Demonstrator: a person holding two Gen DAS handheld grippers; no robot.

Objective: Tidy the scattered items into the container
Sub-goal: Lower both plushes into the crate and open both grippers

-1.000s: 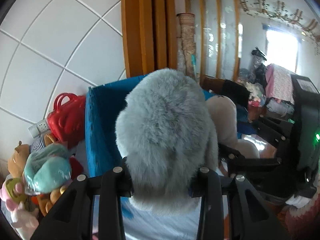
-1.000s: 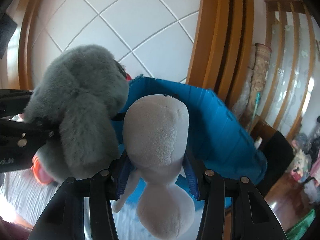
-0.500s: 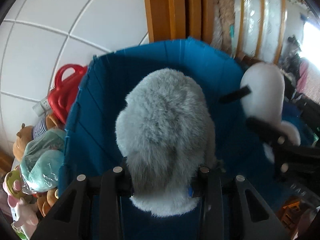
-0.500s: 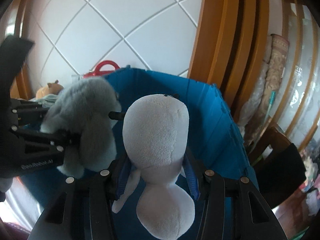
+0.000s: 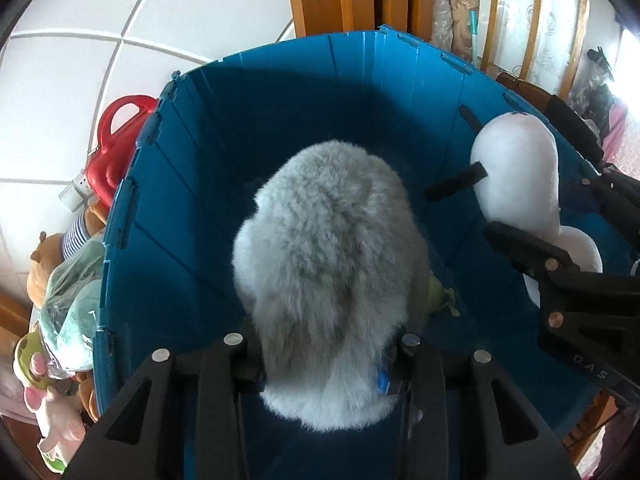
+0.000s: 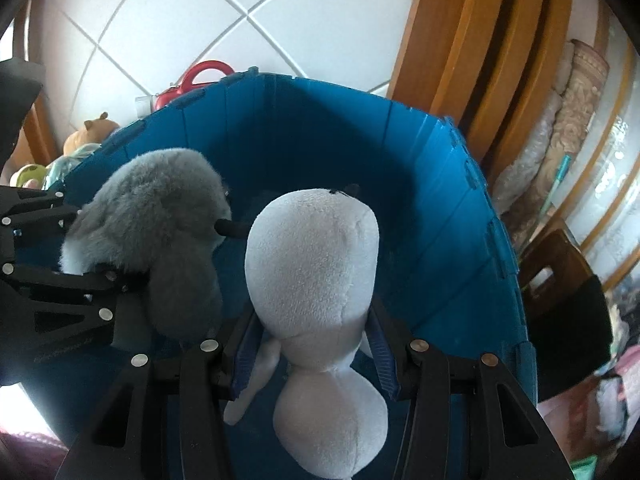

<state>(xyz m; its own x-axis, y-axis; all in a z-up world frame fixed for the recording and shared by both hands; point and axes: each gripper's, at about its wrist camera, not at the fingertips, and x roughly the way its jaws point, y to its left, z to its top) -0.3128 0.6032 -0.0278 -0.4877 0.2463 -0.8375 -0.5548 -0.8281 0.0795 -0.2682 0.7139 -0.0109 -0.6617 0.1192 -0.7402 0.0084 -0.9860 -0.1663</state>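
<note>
My left claw (image 5: 320,356) grips the fluffy grey toy (image 5: 328,280) by its lower end, its jaws just starting to ease apart with the toy between them, so the toy hangs head-first inside the blue bin (image 5: 280,92). My right claw (image 6: 312,344) pinches the smooth pale toy (image 6: 316,272) at its narrow waist, also over the bin's open mouth. Both point steeply down, so a release should drop them inside, not on the red bag (image 5: 116,144) beside it.

Left hand-held gripper (image 5: 324,360) matte black, silver screw heads, right hand-held gripper (image 6: 312,344) black with blue ribbed pads
</note>
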